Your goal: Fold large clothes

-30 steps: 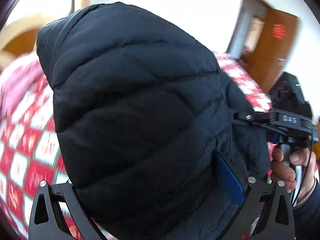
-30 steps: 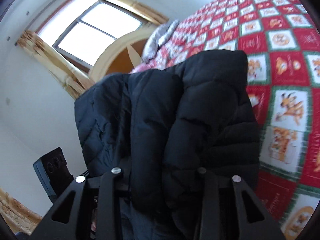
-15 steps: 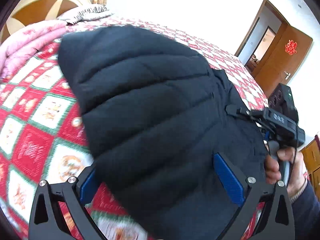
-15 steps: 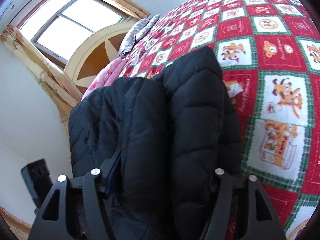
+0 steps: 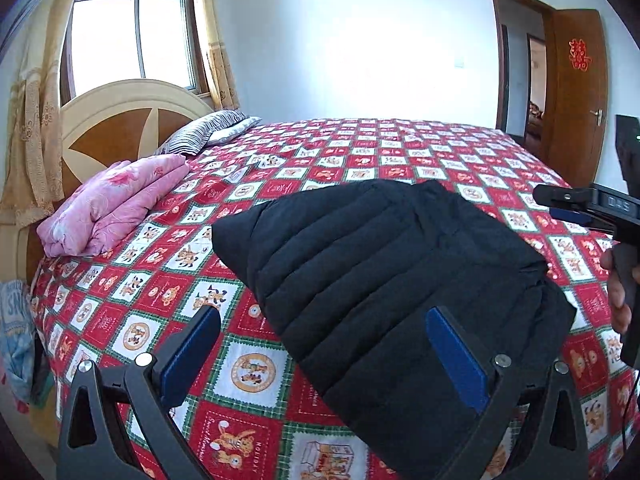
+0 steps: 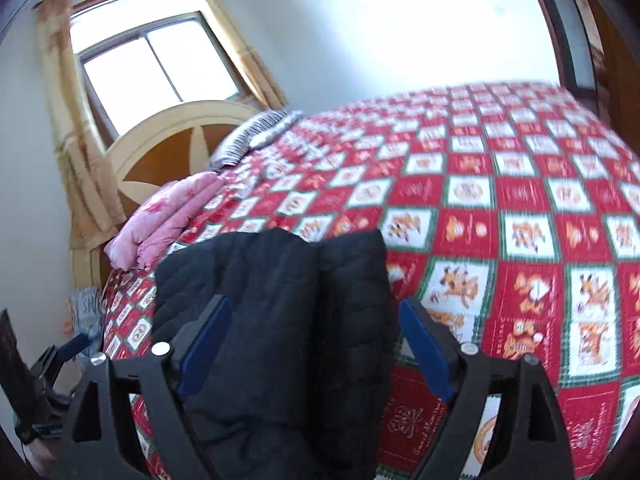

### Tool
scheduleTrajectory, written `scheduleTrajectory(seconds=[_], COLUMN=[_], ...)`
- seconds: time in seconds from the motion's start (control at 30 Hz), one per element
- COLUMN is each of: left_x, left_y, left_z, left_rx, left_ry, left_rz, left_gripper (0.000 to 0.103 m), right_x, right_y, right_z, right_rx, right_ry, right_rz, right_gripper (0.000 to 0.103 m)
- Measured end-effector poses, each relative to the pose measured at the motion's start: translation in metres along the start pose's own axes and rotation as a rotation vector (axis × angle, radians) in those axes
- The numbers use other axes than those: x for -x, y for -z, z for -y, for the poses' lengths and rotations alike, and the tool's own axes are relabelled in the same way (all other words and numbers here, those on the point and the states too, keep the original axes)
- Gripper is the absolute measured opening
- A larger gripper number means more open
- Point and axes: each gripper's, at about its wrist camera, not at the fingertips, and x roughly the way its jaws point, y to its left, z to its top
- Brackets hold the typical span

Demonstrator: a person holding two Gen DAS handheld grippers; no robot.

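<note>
The folded black jacket (image 5: 384, 280) lies on the bed (image 5: 400, 152), lower centre of both frames. Left tongs (image 5: 320, 356) gape clear of it; right tongs (image 6: 316, 356) are opening, jacket between the pads, unpressed. Best lift both straight away, without snagging the folds.

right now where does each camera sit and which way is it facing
Left wrist: sits on the left tongs, facing across the bed toward the far wall; tongs open beside the black jacket; a hand on the right tongs shows.
Right wrist: sits on the right tongs, jaws opening astride the jacket.
Shared: jacket, bed, pink quilt, headboard, window.
</note>
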Motion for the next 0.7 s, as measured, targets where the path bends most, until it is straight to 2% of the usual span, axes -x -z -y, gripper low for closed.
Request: scheduleTrajectory(seconds=[0.3, 0.7], left_x=[0.014, 0.015], left_y=[-0.004, -0.006], left_z=[-0.003, 0.003], left_rx=[0.01, -0.018], left_ry=[-0.008, -0.045], left_rz=[0.081, 0.096], left_gripper=[0.102, 0.102], right_x=[0.041, 0.037], right_y=[0.012, 0.034], right_z=[-0.055, -0.081], right_rx=[0.162, 0.271], right_ry=[0.023, 0.018], right_rz=[0.122, 0.102], right_gripper=[0.096, 0.098])
